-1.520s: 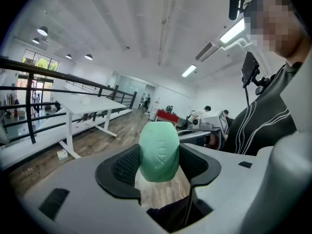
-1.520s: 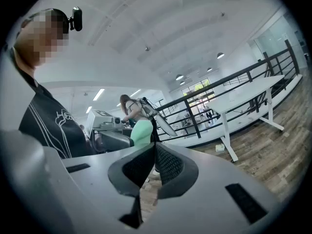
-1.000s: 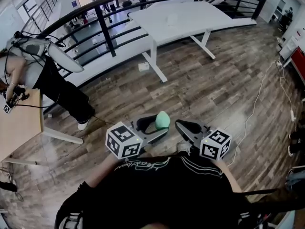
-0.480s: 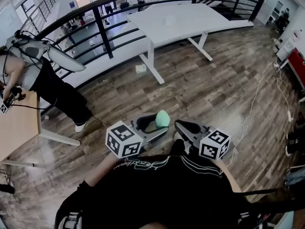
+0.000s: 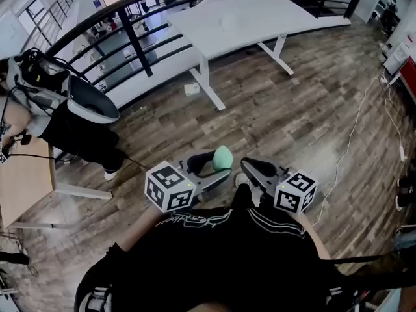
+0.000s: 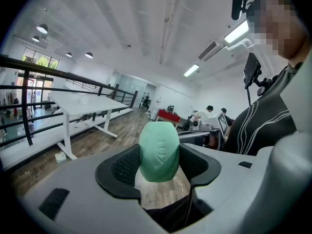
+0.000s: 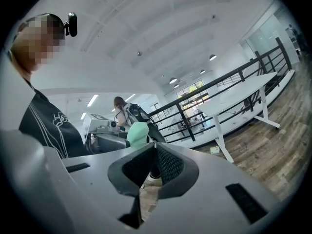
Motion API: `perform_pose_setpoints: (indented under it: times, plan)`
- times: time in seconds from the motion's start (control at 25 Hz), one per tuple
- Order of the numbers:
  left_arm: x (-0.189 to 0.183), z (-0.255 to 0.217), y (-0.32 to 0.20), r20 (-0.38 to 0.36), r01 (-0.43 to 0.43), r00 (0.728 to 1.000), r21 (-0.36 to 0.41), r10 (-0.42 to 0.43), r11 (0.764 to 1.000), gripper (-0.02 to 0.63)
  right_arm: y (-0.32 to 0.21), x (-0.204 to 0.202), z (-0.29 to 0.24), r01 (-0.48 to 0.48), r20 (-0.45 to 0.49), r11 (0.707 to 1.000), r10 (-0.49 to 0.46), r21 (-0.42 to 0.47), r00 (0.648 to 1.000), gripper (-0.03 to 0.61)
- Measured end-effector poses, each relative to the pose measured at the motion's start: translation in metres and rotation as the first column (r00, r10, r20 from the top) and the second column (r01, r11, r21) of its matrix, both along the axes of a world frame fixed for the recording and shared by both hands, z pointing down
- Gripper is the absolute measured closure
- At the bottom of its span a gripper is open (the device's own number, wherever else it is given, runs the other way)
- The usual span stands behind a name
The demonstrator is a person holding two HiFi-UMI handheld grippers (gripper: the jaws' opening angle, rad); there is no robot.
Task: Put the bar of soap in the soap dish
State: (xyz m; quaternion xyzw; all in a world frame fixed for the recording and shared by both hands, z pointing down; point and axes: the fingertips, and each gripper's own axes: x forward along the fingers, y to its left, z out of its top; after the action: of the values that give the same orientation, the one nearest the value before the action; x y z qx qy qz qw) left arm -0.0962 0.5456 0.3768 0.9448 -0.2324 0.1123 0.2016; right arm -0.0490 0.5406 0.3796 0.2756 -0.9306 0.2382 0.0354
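A pale green bar of soap [image 5: 223, 156] is clamped between the black pads of my left gripper [image 5: 220, 166], held at waist height over the wooden floor. In the left gripper view the soap [image 6: 159, 150] stands upright between the jaws of the left gripper [image 6: 159, 165], which press on both its sides. My right gripper [image 5: 247, 166] is beside it on the right, jaws together and empty; its own view shows the right gripper [image 7: 155, 152] with pads touching, and the soap [image 7: 138, 132] beyond. A small pale item [image 5: 231, 22] lies on the white table; I cannot tell what it is.
A long white table [image 5: 273, 12] stands ahead by a black railing [image 5: 130, 34]. A small white box [image 5: 191, 89] lies on the floor by the table leg. At left a person [image 5: 71, 116] bends over a wooden desk [image 5: 26, 174]. A white cable [image 5: 351, 135] trails across the floor on the right.
Both grippers and the soap have moved together over the floor towards the white table, grip unchanged. The person at left has leaned further over the desk.
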Motion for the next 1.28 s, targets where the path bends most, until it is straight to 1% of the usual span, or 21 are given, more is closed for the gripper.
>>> perform_pose_setpoints:
  times: [0.16, 0.44, 0.6, 0.84, 0.96, 1.08, 1.28]
  plan:
    - [0.024, 0.008, -0.050, 0.009, 0.010, 1.000, -0.024, -0.010, 1.000, 0.354, -0.048, 0.026, 0.009, -0.004, 0.013, 1.000, 0.004, -0.022, 1.000, 0.560]
    - [0.076, 0.009, -0.151, 0.033, 0.022, 0.999, -0.062, -0.020, 0.998, 0.354, -0.156, 0.082, 0.007, -0.017, 0.036, 0.999, 0.018, -0.044, 0.999, 0.560]
    - [0.107, 0.001, -0.203, 0.050, 0.025, 0.999, -0.069, -0.021, 0.997, 0.354, -0.211, 0.114, -0.005, -0.016, 0.050, 0.999, 0.018, -0.039, 0.999, 0.560]
    - [0.163, -0.005, -0.279, 0.048, 0.017, 0.999, -0.068, -0.014, 0.998, 0.354, -0.284, 0.169, -0.005, -0.034, 0.061, 0.999, 0.037, -0.043, 0.997, 0.560]
    - [0.188, -0.008, -0.306, 0.044, 0.009, 0.999, -0.065, -0.006, 0.998, 0.354, -0.310, 0.193, -0.005, -0.044, 0.064, 0.998, 0.047, -0.049, 0.997, 0.560]
    - [0.205, -0.010, -0.322, 0.044, 0.006, 0.999, -0.057, -0.004, 0.998, 0.354, -0.328, 0.210, -0.007, -0.049, 0.063, 0.998, 0.051, -0.042, 0.997, 0.560]
    - [0.218, -0.007, -0.338, 0.041, 0.011, 0.999, -0.052, -0.009, 0.999, 0.354, -0.342, 0.219, -0.008, -0.042, 0.065, 0.999, 0.044, -0.027, 0.997, 0.560]
